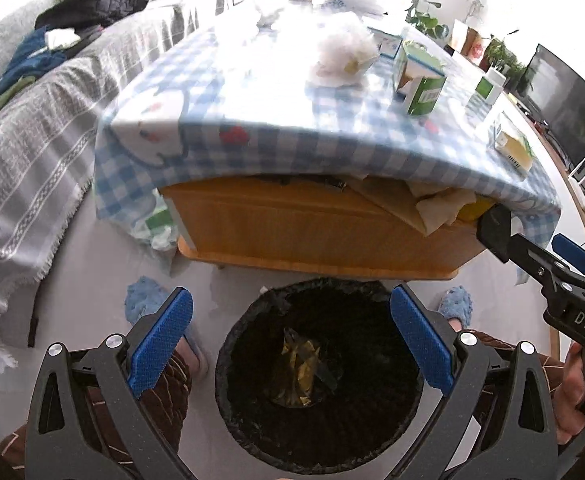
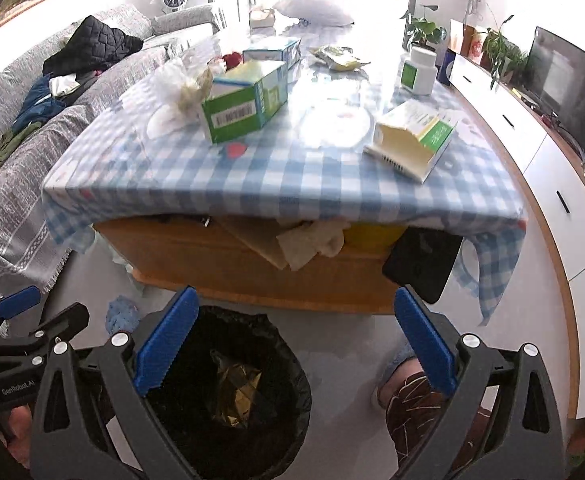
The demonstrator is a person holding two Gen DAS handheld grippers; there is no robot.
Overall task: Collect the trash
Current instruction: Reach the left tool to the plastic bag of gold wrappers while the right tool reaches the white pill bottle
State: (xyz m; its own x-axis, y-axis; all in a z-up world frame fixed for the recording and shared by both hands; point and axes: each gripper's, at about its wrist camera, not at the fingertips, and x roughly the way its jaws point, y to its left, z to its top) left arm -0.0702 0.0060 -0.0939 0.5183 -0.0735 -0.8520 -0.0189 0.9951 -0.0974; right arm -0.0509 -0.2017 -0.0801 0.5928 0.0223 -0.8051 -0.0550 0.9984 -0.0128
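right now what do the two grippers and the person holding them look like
Both the left gripper and right gripper have dark grey plastic frames with triangular cut-outs, silver round bolts and blue textured pads. White lettering marks their sides. The person wears brown patterned trousers and fluffy blue slippers.

We've got both wrist cams angled steeply down, side by side. Both share the bin (image 1: 320,376) and table (image 2: 284,168) close ahead.
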